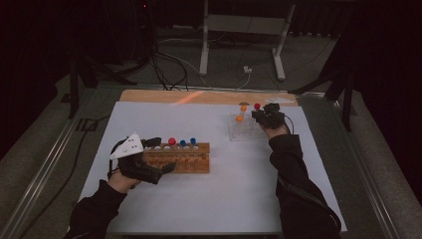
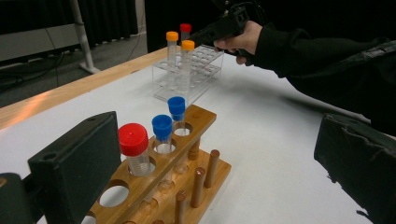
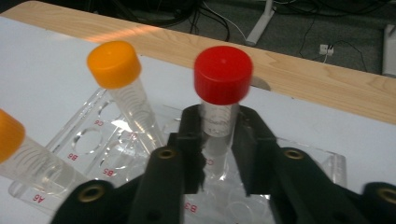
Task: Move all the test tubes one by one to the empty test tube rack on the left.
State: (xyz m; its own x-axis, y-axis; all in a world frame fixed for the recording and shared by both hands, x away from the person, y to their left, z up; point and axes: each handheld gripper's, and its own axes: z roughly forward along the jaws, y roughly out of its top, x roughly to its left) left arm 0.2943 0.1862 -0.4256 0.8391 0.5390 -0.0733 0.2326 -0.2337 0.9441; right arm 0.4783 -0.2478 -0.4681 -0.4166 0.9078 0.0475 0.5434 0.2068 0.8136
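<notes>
A red-capped tube [image 3: 222, 74] stands upright in a clear plastic rack [image 3: 93, 144] at the table's far right, and my right gripper [image 3: 217, 149] is shut on its body just under the cap. Two orange-capped tubes [image 3: 114, 65] lean in the same rack to its left. At the near left lies a wooden rack [image 1: 184, 159] with one red-capped tube [image 2: 134, 144] and two blue-capped tubes [image 2: 162, 128] in its holes. My left gripper [image 1: 161, 155] is open, its jaws standing wide to either side of the wooden rack's left end. It holds nothing.
A white mat [image 1: 219, 199] covers the table, with a bare wooden strip [image 1: 199, 96] along the far edge. Beyond it are a metal stand's legs [image 1: 204, 50] and cables [image 1: 169, 69] on the floor. Metal rails run along both sides.
</notes>
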